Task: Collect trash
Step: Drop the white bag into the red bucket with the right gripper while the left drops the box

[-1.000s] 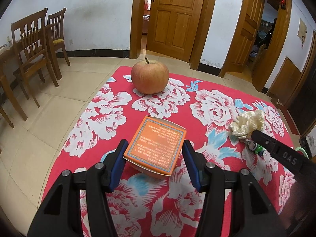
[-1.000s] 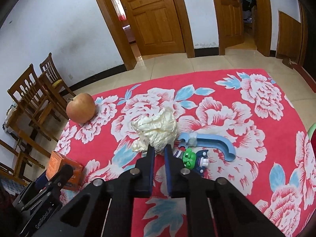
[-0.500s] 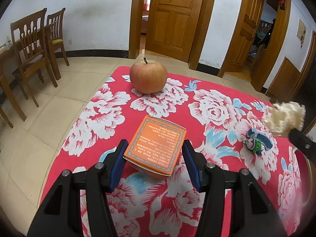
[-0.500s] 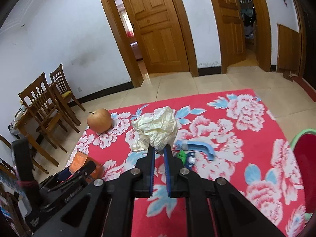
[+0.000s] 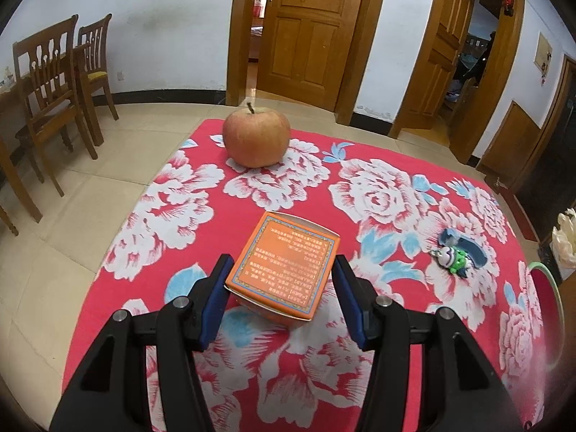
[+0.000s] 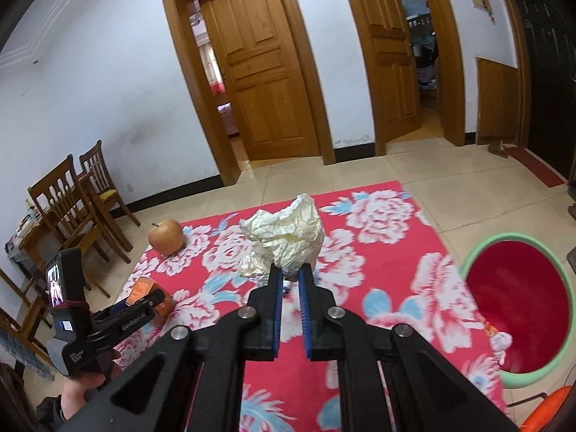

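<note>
At the far left, wooden chairs [image 5: 61, 86] are set against a white wall, on a floor of pale tiles [image 5: 46, 252]. A table under a red cloth with white flowers [image 5: 381, 198] fills the near scene. On its far left part an apple [image 5: 256, 136] is stood. Nearer, an orange box [image 5: 284, 264] is framed by the left gripper [image 5: 282, 295], whose jaws are held half open on either side of it; whether the pads press on it cannot be told. Two wooden doors [image 6: 266, 82] are seen in the far wall. To the right on the cloth a small green toy [image 5: 454, 257] is laid against a blue piece [image 5: 468, 246]. A crumpled paper ball [image 6: 288, 235] is pinched in the narrow jaws of the right gripper [image 6: 289, 277], above the cloth. At the far right a red bin with a green rim [image 6: 518, 309] is placed beside the table.
</note>
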Action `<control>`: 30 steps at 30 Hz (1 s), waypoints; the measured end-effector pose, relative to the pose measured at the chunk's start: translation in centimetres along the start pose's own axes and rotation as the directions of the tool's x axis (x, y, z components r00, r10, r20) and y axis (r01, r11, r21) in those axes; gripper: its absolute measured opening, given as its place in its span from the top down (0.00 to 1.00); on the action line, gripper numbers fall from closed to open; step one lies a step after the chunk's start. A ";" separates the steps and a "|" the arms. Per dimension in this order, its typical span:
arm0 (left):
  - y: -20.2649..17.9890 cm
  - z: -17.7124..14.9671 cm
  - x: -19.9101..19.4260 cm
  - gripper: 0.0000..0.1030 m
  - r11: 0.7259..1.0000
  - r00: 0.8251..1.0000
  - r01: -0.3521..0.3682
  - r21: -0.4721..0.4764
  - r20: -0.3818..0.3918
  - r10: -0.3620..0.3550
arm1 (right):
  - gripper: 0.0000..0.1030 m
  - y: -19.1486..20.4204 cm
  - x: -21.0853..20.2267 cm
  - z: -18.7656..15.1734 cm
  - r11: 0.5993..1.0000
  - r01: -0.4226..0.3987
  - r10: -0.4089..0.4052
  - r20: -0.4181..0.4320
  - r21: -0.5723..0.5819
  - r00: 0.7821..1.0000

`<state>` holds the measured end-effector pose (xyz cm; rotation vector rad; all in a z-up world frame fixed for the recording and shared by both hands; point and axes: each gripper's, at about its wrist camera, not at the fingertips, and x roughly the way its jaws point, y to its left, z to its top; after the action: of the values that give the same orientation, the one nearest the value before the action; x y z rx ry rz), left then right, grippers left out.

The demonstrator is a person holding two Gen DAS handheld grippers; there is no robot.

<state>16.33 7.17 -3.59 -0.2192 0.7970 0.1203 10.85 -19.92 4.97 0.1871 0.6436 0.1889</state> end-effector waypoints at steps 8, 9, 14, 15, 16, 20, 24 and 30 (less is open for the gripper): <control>-1.0 -0.4 -0.7 0.46 1.000 0.999 0.027 0.008 -0.016 -0.027 | 0.90 -3.1 -2.5 -1.3 0.996 0.079 -0.080 0.016 0.031 0.997; -1.2 -0.5 -0.9 0.46 0.999 1.000 0.029 0.013 -0.013 -0.028 | 0.90 -3.6 -2.9 -1.4 0.995 0.088 -0.088 0.018 0.038 0.996; -2.6 -0.9 -2.2 0.46 0.997 0.998 0.065 0.030 -0.017 -0.065 | 0.90 -5.8 -4.4 -1.9 0.990 0.124 -0.126 0.033 0.065 0.991; -3.0 -1.0 -2.4 0.46 0.997 0.997 0.076 0.033 -0.019 -0.075 | 0.90 -6.2 -4.7 -2.0 0.989 0.131 -0.134 0.036 0.072 0.990; -3.4 -1.1 -2.6 0.46 0.996 0.996 0.087 0.037 -0.021 -0.086 | 0.90 -6.7 -5.0 -2.1 0.987 0.139 -0.142 0.038 0.082 0.989; -5.1 -1.5 -3.3 0.46 0.991 0.992 0.121 0.053 -0.028 -0.119 | 0.90 -8.4 -6.4 -2.4 0.981 0.156 -0.162 0.047 0.118 0.986; -7.3 -1.9 -3.9 0.46 0.985 0.988 0.154 0.076 -0.042 -0.151 | 0.90 -10.3 -7.8 -2.7 0.973 0.178 -0.189 0.061 0.146 0.980; -11.2 -2.5 -5.0 0.46 0.972 0.980 0.197 0.128 -0.053 -0.192 | 0.90 -13.6 -8.7 -3.3 0.959 0.209 -0.222 0.049 0.191 0.974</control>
<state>13.25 -4.37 0.02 -0.1727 0.8165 -0.1228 3.56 -34.67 4.23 0.2995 0.6069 -0.0881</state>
